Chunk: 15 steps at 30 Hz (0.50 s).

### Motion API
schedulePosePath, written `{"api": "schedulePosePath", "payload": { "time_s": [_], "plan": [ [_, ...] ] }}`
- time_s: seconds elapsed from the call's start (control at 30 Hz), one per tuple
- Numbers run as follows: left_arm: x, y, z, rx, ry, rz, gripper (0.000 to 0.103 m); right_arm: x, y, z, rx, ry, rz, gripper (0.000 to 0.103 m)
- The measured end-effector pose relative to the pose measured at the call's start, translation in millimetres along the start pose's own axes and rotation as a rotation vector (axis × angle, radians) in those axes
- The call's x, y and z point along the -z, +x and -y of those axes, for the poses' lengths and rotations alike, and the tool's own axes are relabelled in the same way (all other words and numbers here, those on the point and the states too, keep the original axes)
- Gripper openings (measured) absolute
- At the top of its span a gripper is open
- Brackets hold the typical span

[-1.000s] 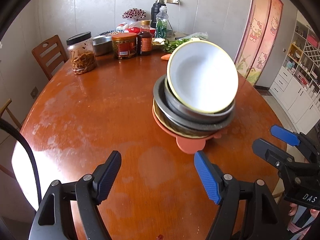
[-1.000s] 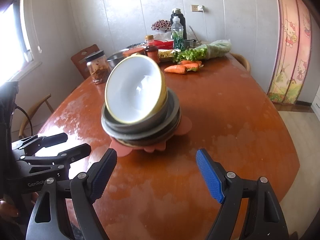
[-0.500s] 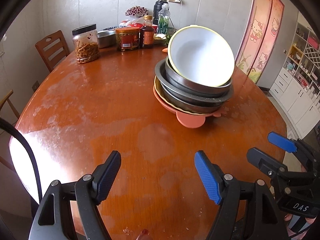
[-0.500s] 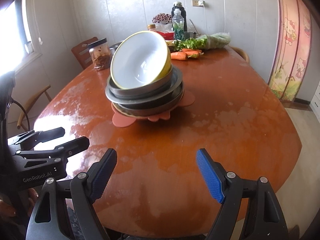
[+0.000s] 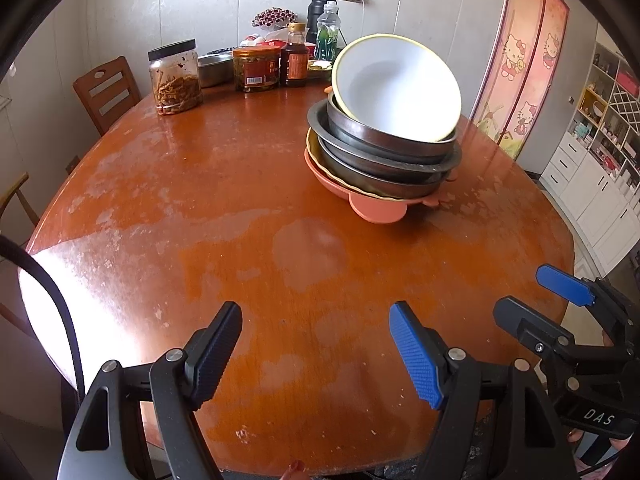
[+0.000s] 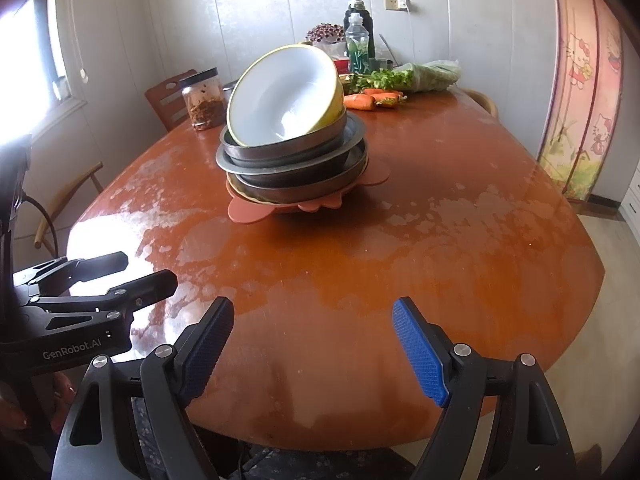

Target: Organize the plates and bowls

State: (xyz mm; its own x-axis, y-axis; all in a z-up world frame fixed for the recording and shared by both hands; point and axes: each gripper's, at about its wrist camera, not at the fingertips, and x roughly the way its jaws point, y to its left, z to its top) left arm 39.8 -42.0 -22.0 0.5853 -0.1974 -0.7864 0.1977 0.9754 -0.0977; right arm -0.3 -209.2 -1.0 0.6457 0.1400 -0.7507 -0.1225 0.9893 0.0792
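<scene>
We hold left claw point(image 5: 316, 354) and right claw point(image 6: 314, 350) over near table point(image 5: 200, 220) edge, both released, nothing between pads. Stack of metal bowls point(image 5: 384, 156) sits mid-table toward far edge on pink plate point(image 5: 378, 210). White bowl point(image 5: 400, 88) tilts on top: likely light, slippery, maybe fragile. We judge rim best grip point.

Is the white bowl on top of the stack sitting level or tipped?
Tipped. The white bowl leans in the metal bowl beneath it, its yellow rim raised on the far side, so both wrist views look into its empty inside.
</scene>
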Motion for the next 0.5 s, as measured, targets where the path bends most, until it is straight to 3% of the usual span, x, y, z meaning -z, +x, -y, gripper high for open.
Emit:
{"api": "schedulePosePath", "payload": {
  "time_s": [0.5],
  "plan": [
    [13,1,8,-0.004,-0.001,-0.003,0.076,13,-4,12,0.004,0.023,0.025,0.083]
  ]
}}
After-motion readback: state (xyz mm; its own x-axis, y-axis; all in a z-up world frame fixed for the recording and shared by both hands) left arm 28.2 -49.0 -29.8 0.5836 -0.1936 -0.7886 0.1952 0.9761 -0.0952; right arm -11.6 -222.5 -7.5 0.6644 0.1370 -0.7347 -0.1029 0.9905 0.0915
